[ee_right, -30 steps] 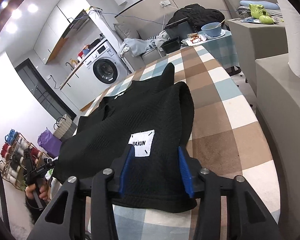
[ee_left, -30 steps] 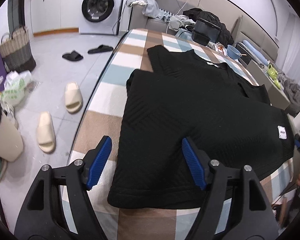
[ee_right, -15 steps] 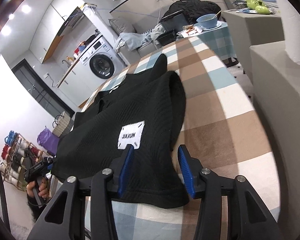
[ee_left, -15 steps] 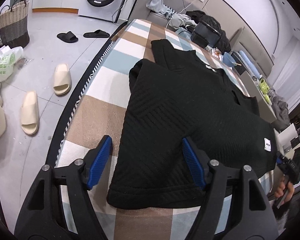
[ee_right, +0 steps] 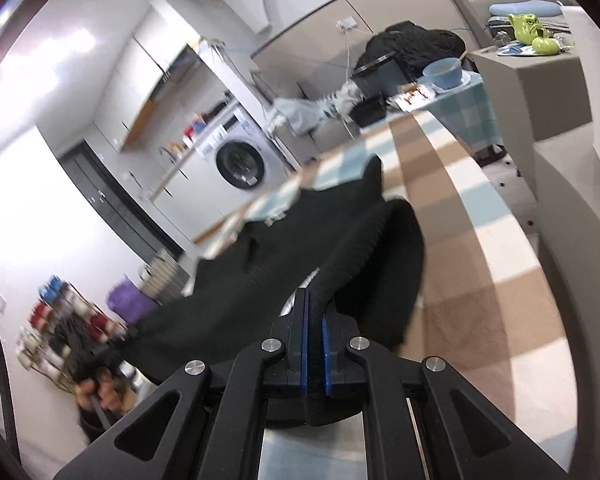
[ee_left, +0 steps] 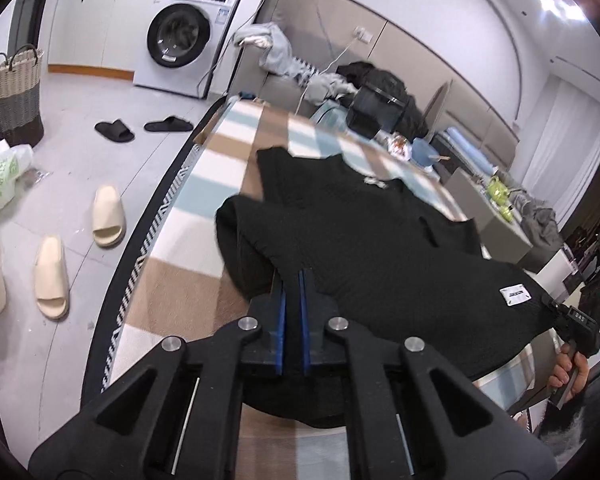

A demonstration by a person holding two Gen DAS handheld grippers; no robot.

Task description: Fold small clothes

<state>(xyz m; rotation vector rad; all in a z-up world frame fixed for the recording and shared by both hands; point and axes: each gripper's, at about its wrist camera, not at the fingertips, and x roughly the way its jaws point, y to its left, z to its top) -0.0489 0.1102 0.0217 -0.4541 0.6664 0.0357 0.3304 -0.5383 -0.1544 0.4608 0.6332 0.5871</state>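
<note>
From the left wrist, the left gripper [ee_left: 293, 276] has just clamped its blue pads on the near left hem of the black knit sweater [ee_left: 372, 240], which lies spread over the checked tablecloth [ee_left: 188, 288]; at far right a hand [ee_left: 568, 372] holds the other gripper at the hem by the white label [ee_left: 514, 297]. From the right wrist, the right gripper [ee_right: 315, 300] has just pinched a ribbed fold of the sweater [ee_right: 340, 248], lifting it off the cloth; a washing machine [ee_right: 240, 164] stands far left.

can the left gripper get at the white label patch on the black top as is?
Probably not: the left gripper is shut on the black top at its near hem, while the white label patch lies at the far corner beside the right gripper, also shut on the fabric.
</note>
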